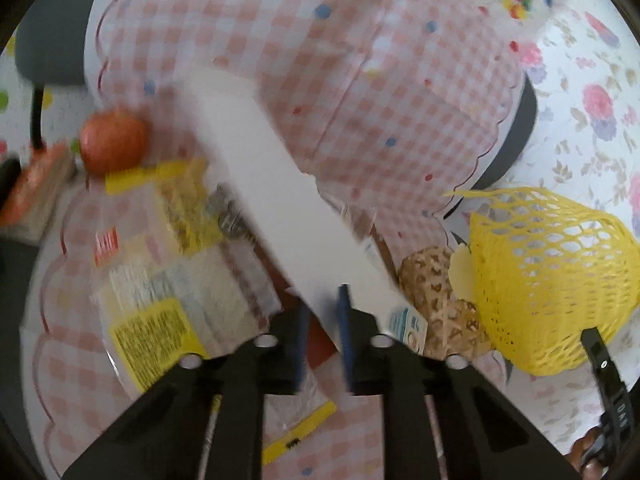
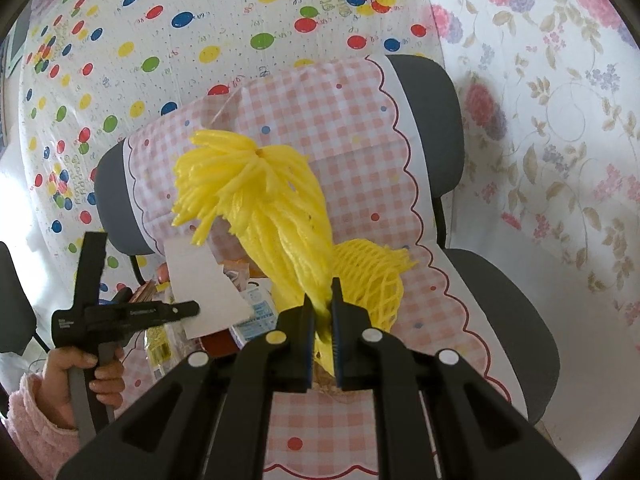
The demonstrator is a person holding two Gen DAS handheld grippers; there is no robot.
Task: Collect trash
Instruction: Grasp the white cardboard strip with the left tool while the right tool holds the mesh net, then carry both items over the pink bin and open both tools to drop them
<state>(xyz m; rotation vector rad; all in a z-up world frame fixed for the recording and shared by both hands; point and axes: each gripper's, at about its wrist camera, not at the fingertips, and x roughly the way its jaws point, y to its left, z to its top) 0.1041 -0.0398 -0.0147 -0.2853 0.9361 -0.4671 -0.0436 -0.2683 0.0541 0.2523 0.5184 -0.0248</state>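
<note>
My left gripper (image 1: 322, 313) is shut on a long white card (image 1: 256, 168), which slants up and to the left from the blue pads. The right wrist view shows the same left gripper (image 2: 188, 310) pinching the white card (image 2: 202, 284) above the trash pile. My right gripper (image 2: 322, 300) is shut on a yellow foam net (image 2: 256, 192), whose frayed end stands up over the seat. In the left wrist view the yellow foam net (image 1: 552, 276) hangs at the right, and part of the right gripper (image 1: 600, 356) shows below it.
Trash lies on a chair covered with pink checked cloth (image 1: 320, 60): a clear wrapper with yellow labels (image 1: 160, 280), a red apple (image 1: 114, 144), brown patterned pieces (image 1: 436, 288) and another yellow net (image 2: 372, 280). A hand in a pink sleeve (image 2: 80, 364) holds the left tool. Patterned sheets hang behind.
</note>
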